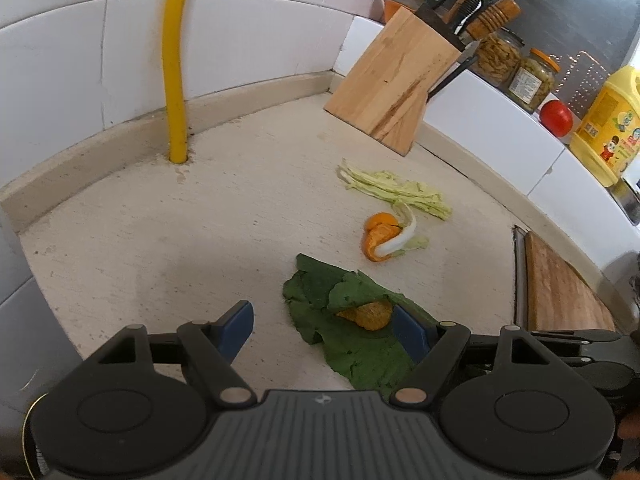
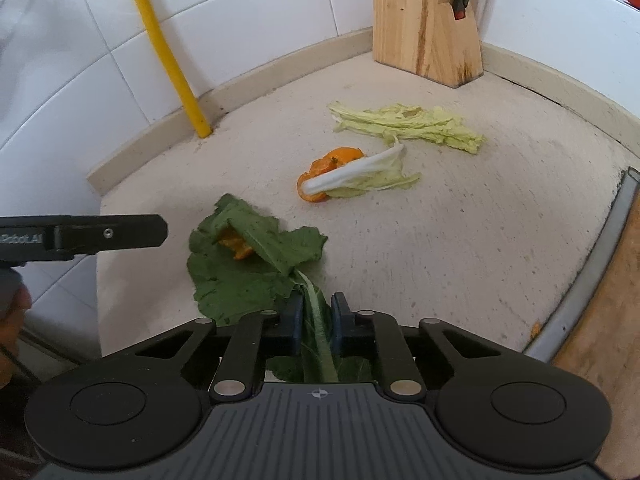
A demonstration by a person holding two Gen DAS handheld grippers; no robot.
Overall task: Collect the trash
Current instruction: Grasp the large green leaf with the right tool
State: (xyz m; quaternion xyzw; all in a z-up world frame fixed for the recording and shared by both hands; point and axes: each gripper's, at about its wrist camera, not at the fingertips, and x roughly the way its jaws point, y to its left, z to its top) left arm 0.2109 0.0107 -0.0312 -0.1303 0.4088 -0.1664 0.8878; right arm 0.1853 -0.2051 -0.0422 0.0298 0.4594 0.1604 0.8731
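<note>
A big dark green leaf (image 1: pixel 352 332) (image 2: pixel 240 272) lies on the beige counter, folded over a piece of orange peel (image 1: pixel 366 314) (image 2: pixel 236 246). My right gripper (image 2: pixel 316 318) is nearly shut with the leaf's pale stalk (image 2: pixel 318 336) between its blue pads. My left gripper (image 1: pixel 326 326) is open and empty, its right pad at the leaf's edge. Farther off lie a second orange peel (image 1: pixel 376 236) (image 2: pixel 324 168) under a white cabbage stalk (image 1: pixel 400 232) (image 2: pixel 360 172), and pale cabbage leaves (image 1: pixel 394 192) (image 2: pixel 408 124).
A wooden knife block (image 1: pixel 394 80) (image 2: pixel 424 24) stands in the corner. A yellow pipe (image 1: pixel 174 64) (image 2: pixel 168 56) runs up the tiled wall. A wooden cutting board (image 1: pixel 560 288) (image 2: pixel 608 320) lies at the right. Jars (image 1: pixel 516 64), a tomato (image 1: pixel 556 118) and a yellow bottle (image 1: pixel 608 128) sit on the ledge.
</note>
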